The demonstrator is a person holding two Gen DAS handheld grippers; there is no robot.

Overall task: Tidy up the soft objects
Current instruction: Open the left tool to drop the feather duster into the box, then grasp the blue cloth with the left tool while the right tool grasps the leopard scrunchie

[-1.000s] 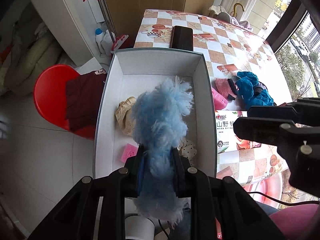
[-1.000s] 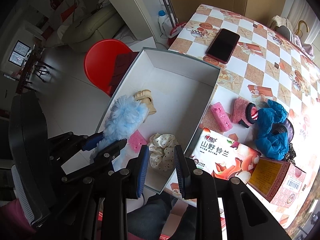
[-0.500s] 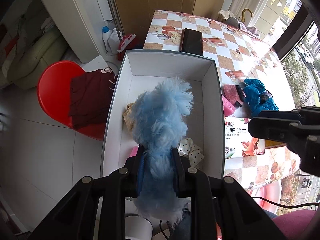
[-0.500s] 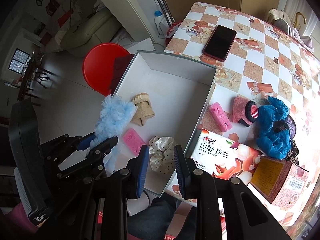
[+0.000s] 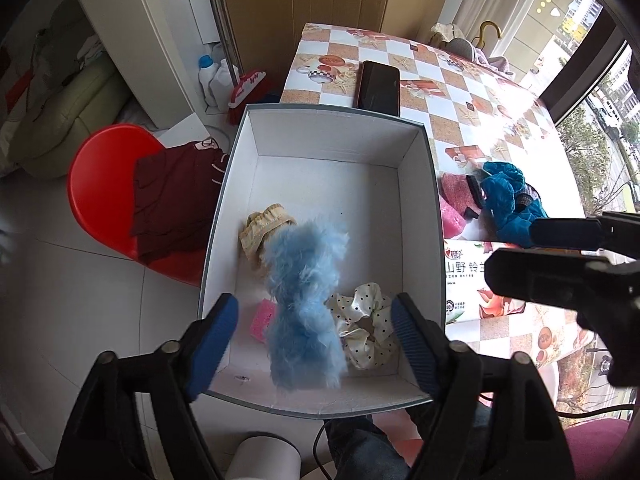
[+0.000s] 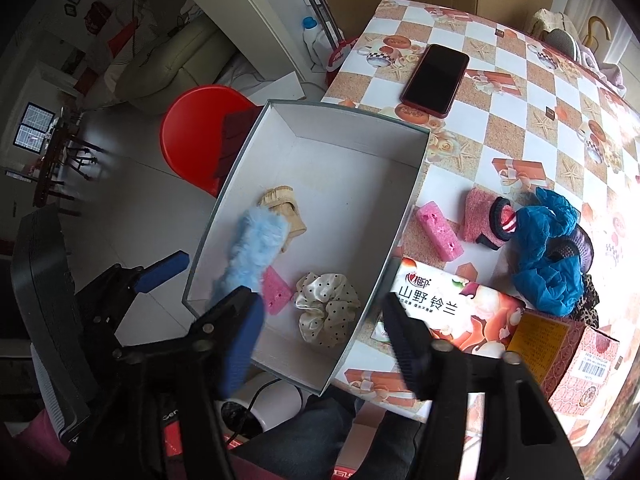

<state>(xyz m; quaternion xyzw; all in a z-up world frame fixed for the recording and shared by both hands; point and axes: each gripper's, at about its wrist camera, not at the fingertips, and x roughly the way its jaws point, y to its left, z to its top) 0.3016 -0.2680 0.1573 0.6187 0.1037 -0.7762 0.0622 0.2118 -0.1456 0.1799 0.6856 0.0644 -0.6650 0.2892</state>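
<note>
A white box (image 5: 332,148) (image 6: 348,184) sits at the table's near edge. In it lie a fluffy light blue piece (image 5: 304,304) (image 6: 256,252), a beige item (image 5: 264,232) (image 6: 284,208), a pink sponge (image 5: 262,320) (image 6: 276,292) and a white dotted scrunchie (image 5: 364,320) (image 6: 326,308). My left gripper (image 5: 314,338) is open above the box's near end, the blue piece between its fingers but free. My right gripper (image 6: 322,336) is open and empty over the box's near right corner. On the table lie a pink sponge (image 6: 438,232), a pink knit item (image 6: 480,216) and a blue scrunchie (image 6: 548,252).
A phone (image 6: 436,78) lies on the checkered table (image 6: 520,120) beyond the box. Two cartons (image 6: 452,316) (image 6: 568,356) stand right of the box. A red stool (image 5: 104,196) with dark red cloth stands left of the box on the floor.
My left gripper has opened and let go of the fluffy blue piece, which now lies in the box. My right gripper has opened wider.
</note>
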